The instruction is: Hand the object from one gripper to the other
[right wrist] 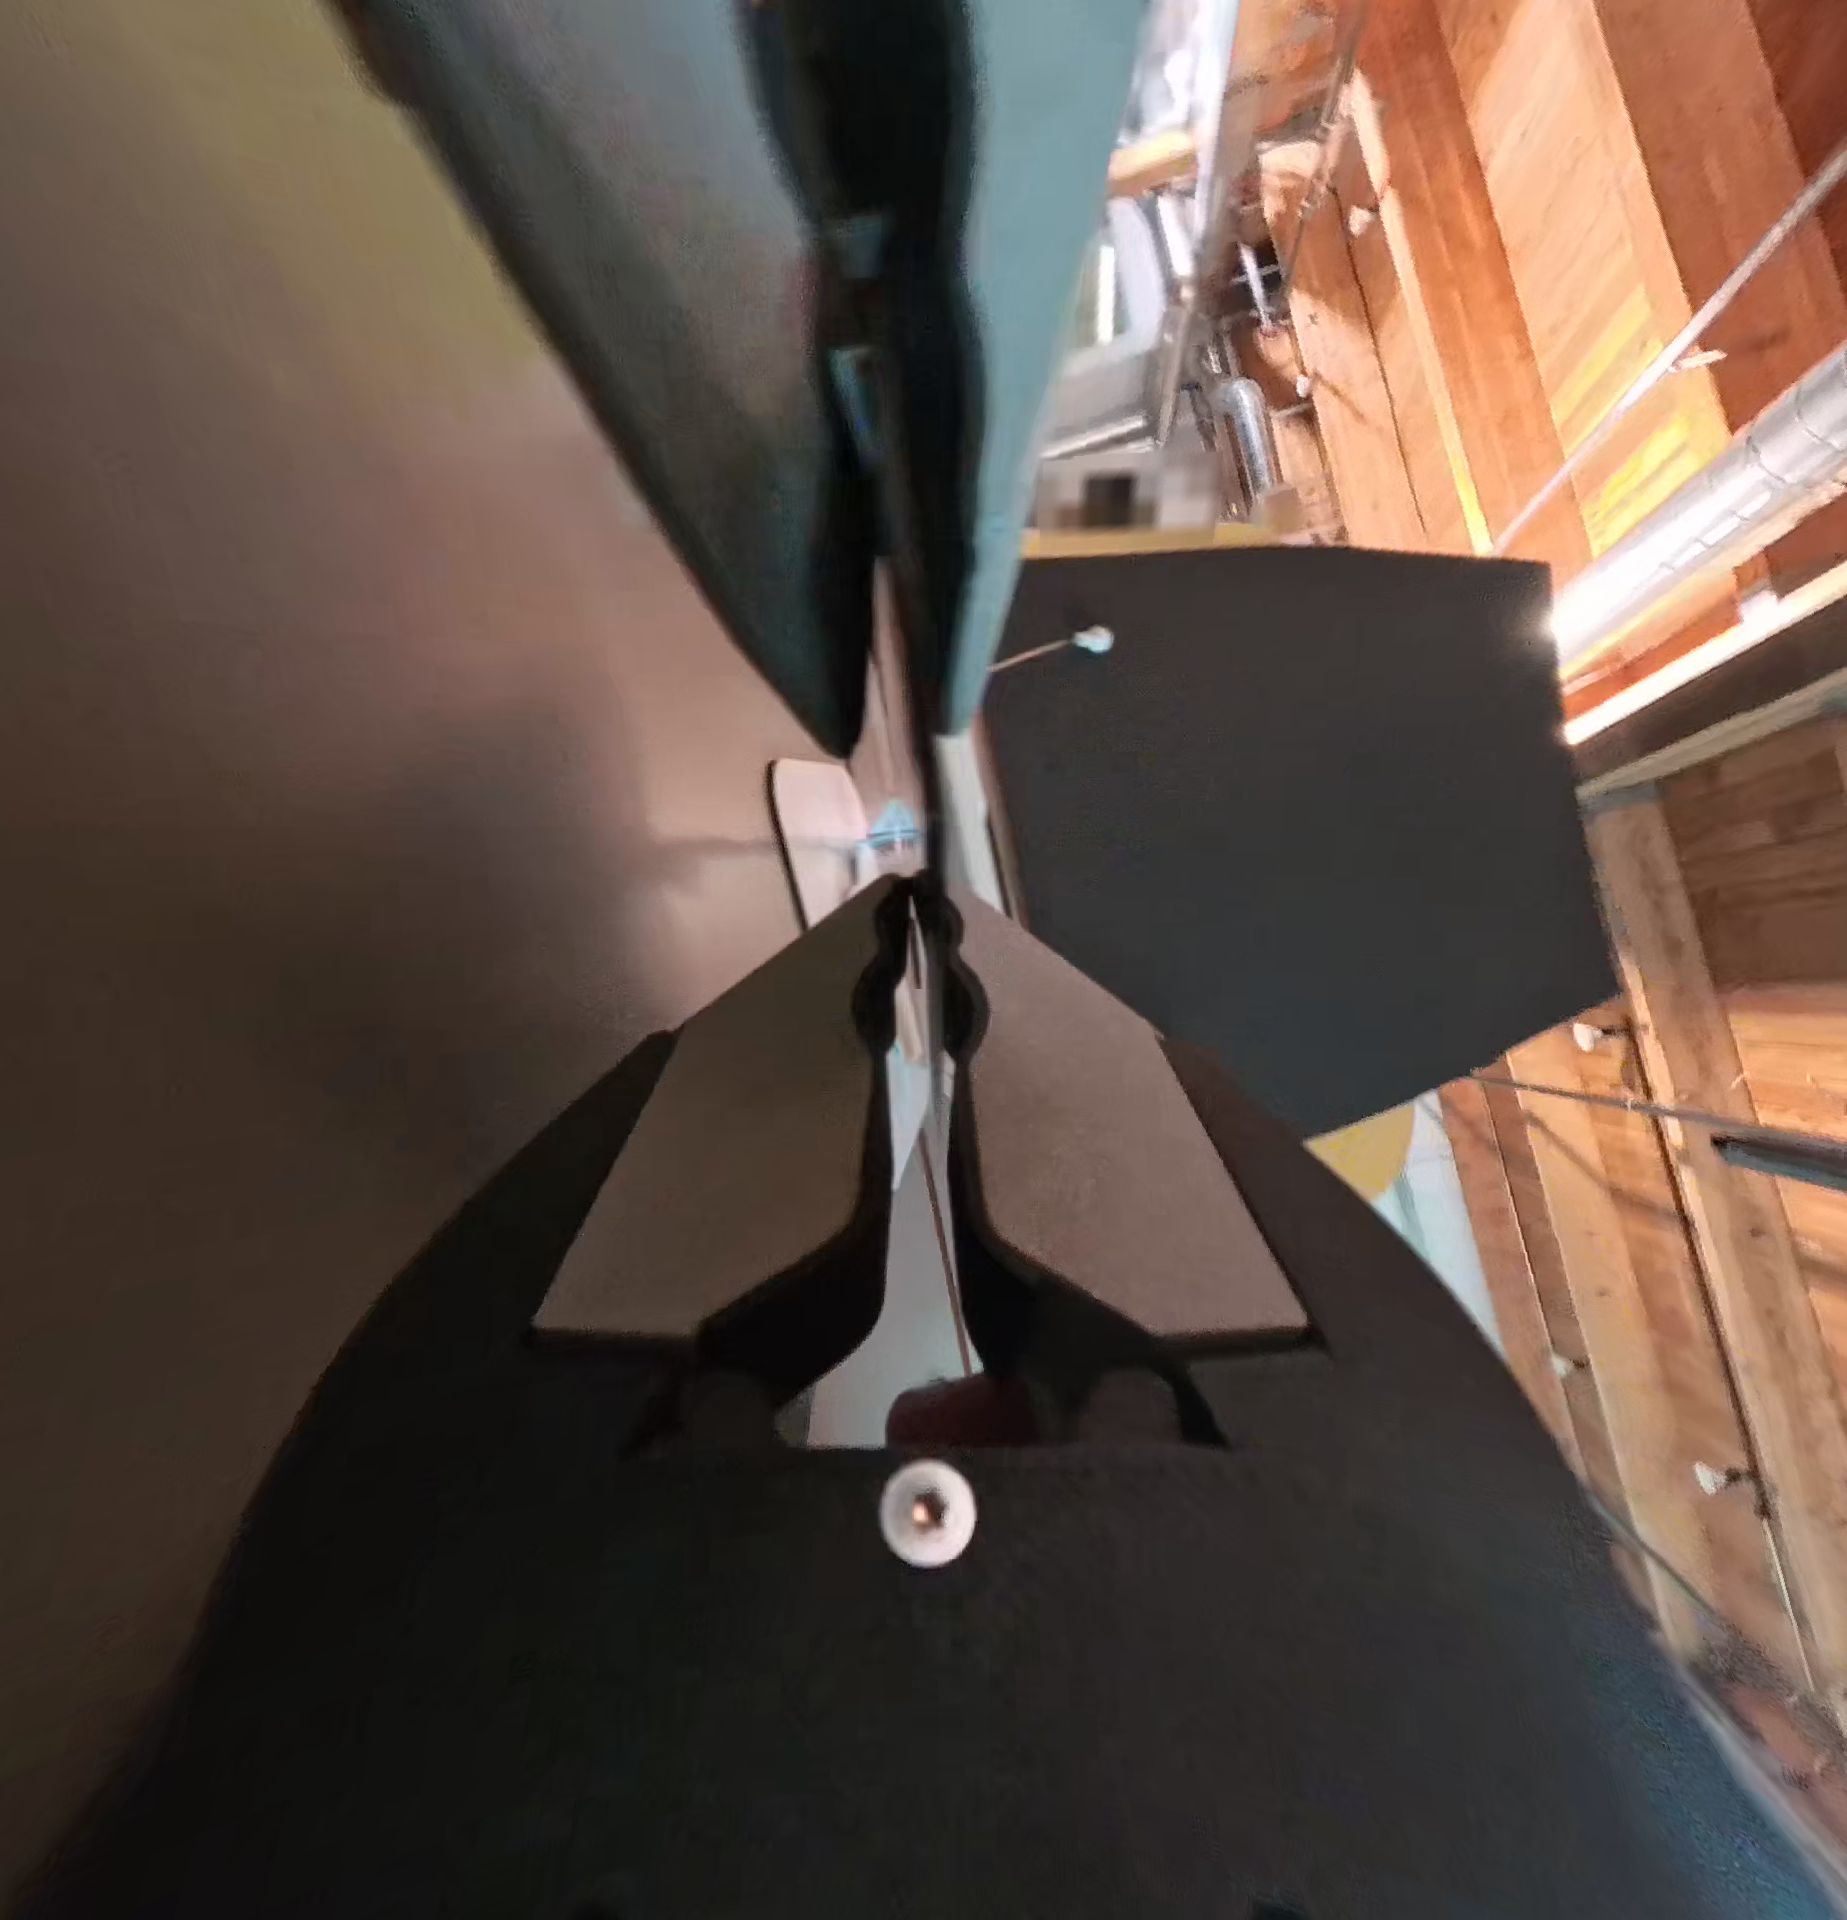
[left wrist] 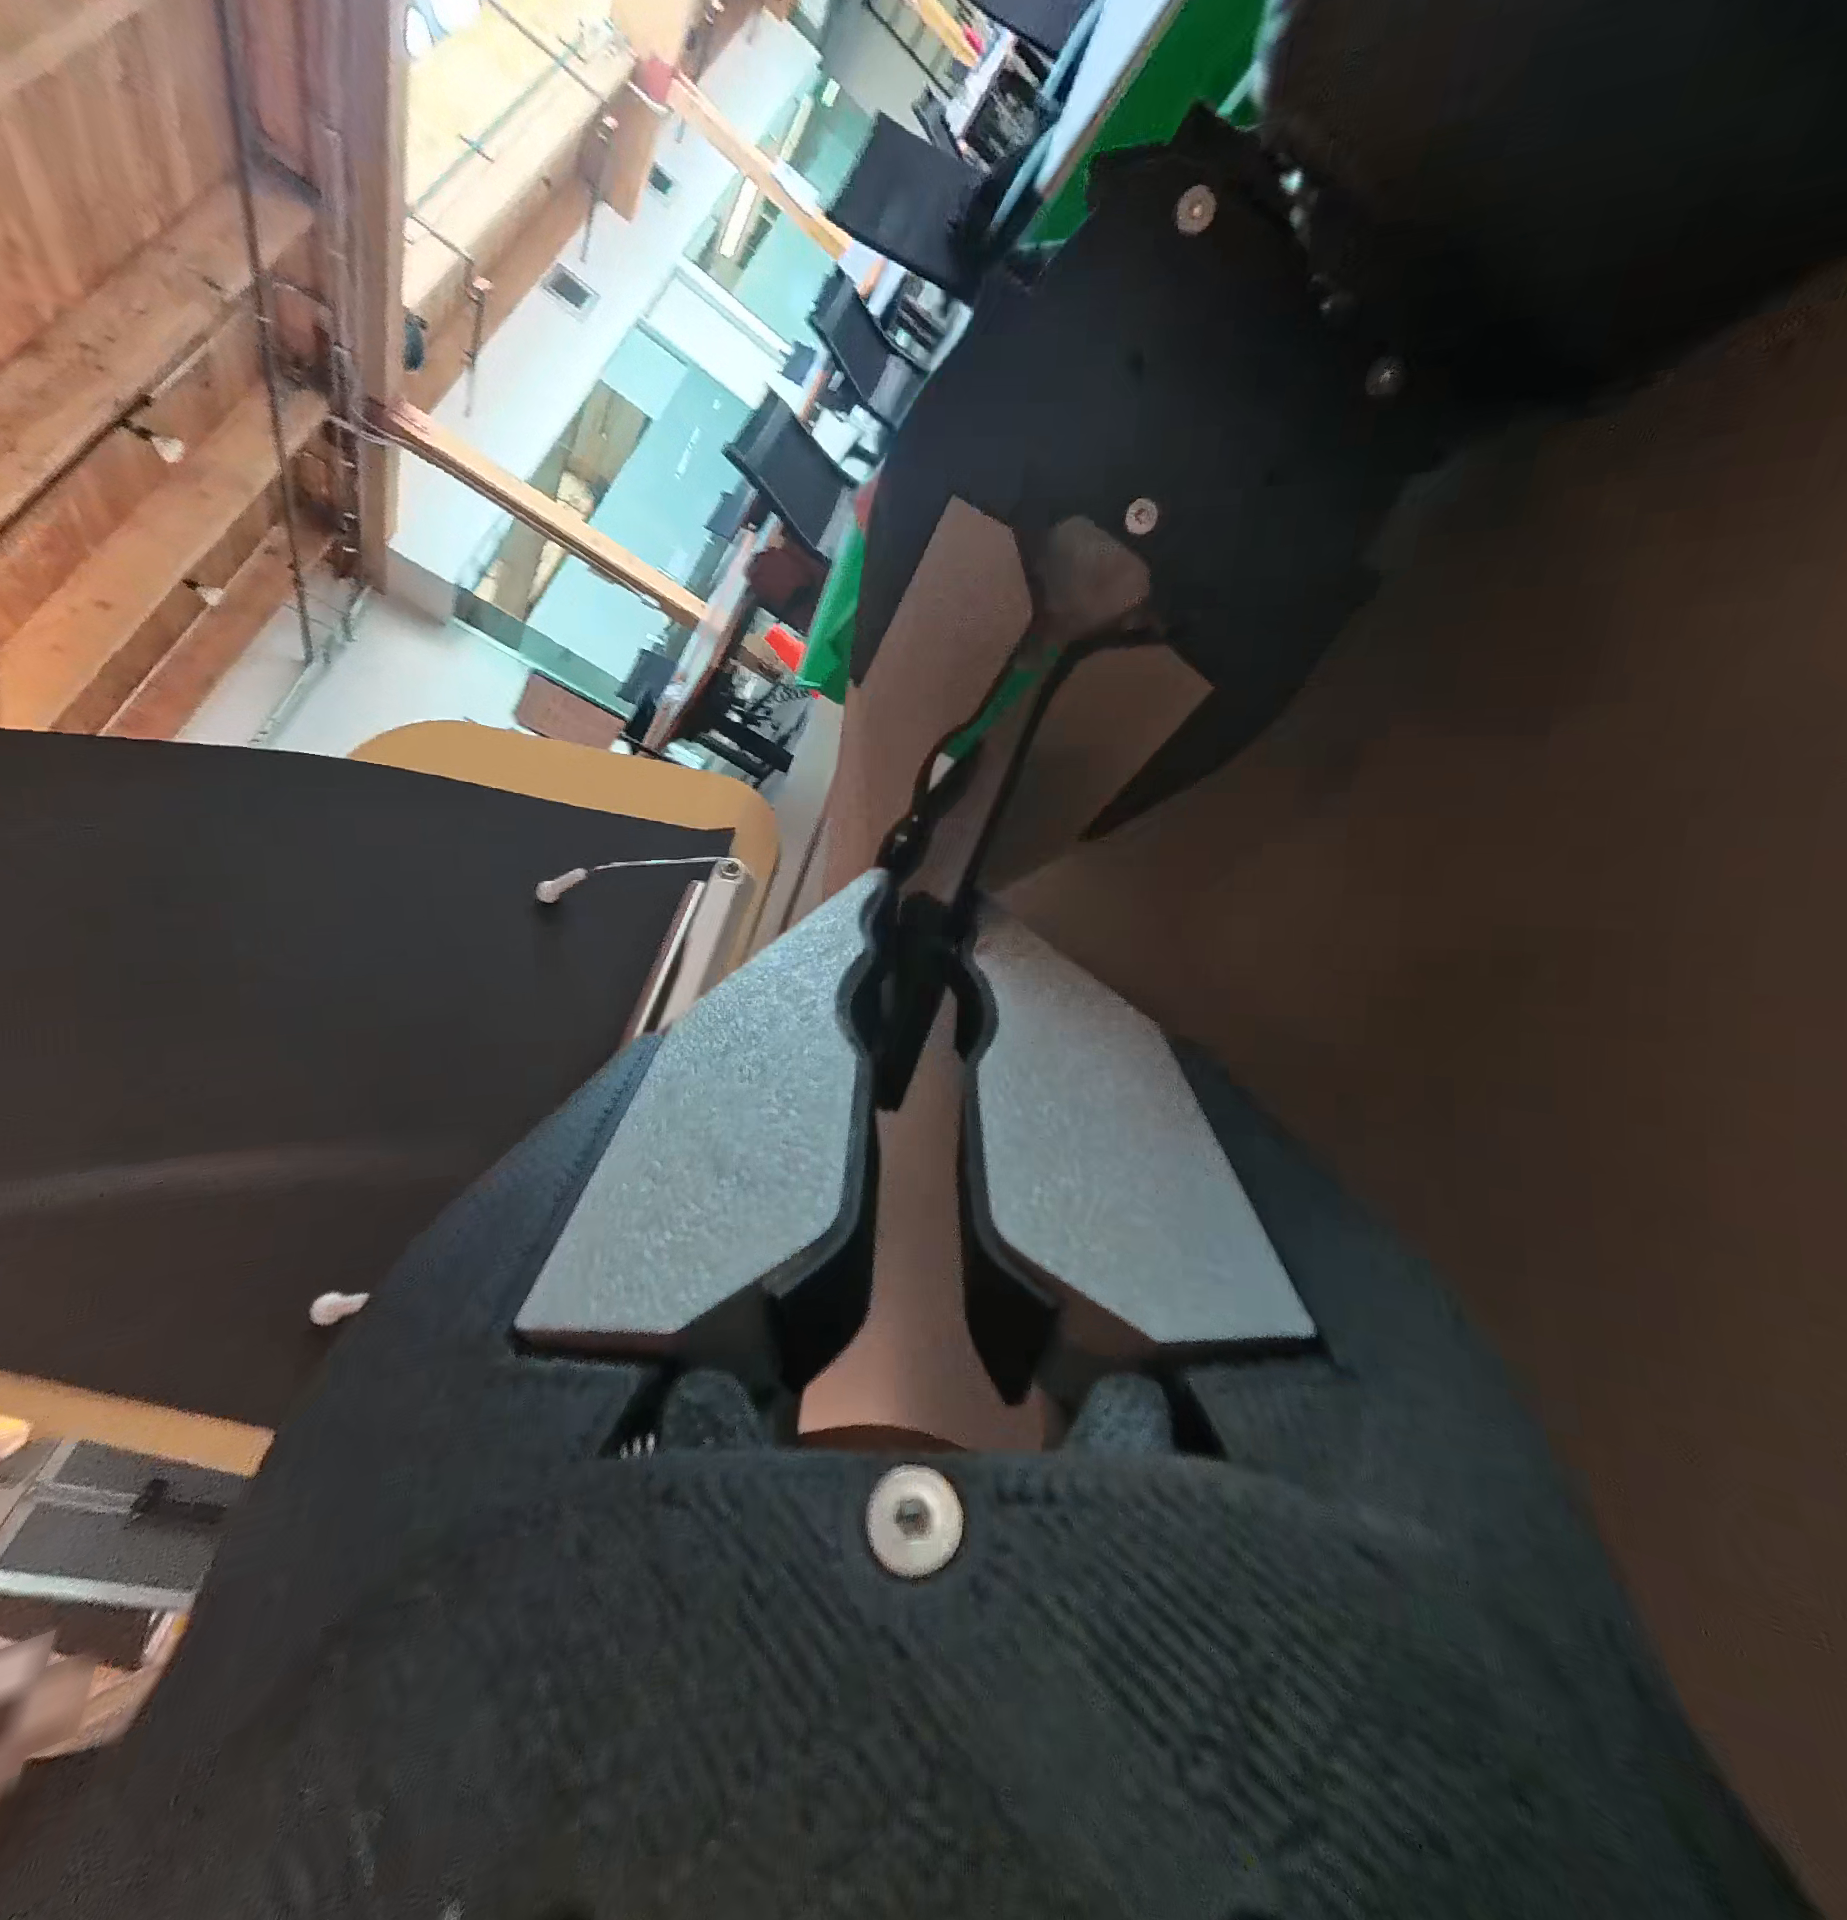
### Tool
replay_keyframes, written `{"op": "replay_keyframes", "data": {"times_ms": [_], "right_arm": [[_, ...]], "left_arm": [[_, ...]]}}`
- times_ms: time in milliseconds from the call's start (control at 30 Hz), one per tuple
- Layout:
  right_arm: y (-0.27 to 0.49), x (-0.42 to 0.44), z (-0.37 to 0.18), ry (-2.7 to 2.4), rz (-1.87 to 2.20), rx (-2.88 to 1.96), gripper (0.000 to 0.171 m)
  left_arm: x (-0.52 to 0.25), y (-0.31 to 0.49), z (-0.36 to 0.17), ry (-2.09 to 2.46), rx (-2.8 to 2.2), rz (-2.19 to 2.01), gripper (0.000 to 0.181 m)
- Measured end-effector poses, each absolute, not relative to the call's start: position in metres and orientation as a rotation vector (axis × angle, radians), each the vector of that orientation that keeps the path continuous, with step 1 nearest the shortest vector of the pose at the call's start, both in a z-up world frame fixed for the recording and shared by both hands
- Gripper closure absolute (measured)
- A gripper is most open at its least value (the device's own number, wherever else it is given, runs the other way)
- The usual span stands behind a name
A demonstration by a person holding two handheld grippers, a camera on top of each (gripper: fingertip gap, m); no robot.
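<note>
A small black clip-like object (left wrist: 914, 997) with a thin black wire loop (left wrist: 1012, 727) hangs in the air between both grippers. My left gripper (left wrist: 919, 935) is shut on the object's black body at the fingertips. The wire loop runs up to my right gripper (left wrist: 1090, 592), which closes on its far end. In the right wrist view my right gripper (right wrist: 931, 914) is shut on a thin black edge of the object (right wrist: 934, 821). The left gripper (right wrist: 903, 727) faces it from above, very close, tip to tip.
A black mat (left wrist: 275, 987) lies on a yellow-edged table (left wrist: 753, 821) to the left, with a white-tipped cable (left wrist: 555, 888) on it. The mat also shows in the right wrist view (right wrist: 1262, 831). A person's arm (left wrist: 960, 582) is behind the grippers. Desks and chairs stand far off. Spacing between my two grippers at the tips: around 6 cm.
</note>
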State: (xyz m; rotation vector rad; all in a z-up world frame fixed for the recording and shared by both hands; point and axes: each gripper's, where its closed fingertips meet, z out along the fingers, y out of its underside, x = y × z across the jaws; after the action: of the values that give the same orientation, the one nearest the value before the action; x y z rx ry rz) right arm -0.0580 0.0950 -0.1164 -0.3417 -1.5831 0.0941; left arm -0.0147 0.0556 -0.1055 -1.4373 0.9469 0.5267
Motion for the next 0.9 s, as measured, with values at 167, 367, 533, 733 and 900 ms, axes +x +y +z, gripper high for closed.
{"op": "replay_keyframes", "data": {"times_ms": [167, 367, 533, 733, 900], "right_arm": [[0.101, -0.056, -0.102, -1.541, 0.126, -0.412, 0.171], [0.119, -0.054, -0.093, -1.490, 0.193, -0.554, 0.171], [0.138, -0.043, -0.066, -1.356, 0.439, -0.724, 0.171], [0.126, -0.031, -0.038, -1.277, 1.099, -0.891, 0.171], [0.121, -0.017, -0.023, -1.260, 1.563, -0.933, 0.171]], "left_arm": [[-0.021, 0.057, -0.093, 0.837, -1.413, 0.500, 0.169], [-0.035, 0.049, -0.066, 0.675, -1.302, 0.476, 0.155], [-0.041, 0.042, -0.047, 0.553, -1.260, 0.314, 0.148], [-0.061, 0.054, -0.062, 0.480, -1.389, 0.294, 0.142], [-0.062, 0.062, -0.078, 0.447, -1.500, 0.156, 0.138]]}}
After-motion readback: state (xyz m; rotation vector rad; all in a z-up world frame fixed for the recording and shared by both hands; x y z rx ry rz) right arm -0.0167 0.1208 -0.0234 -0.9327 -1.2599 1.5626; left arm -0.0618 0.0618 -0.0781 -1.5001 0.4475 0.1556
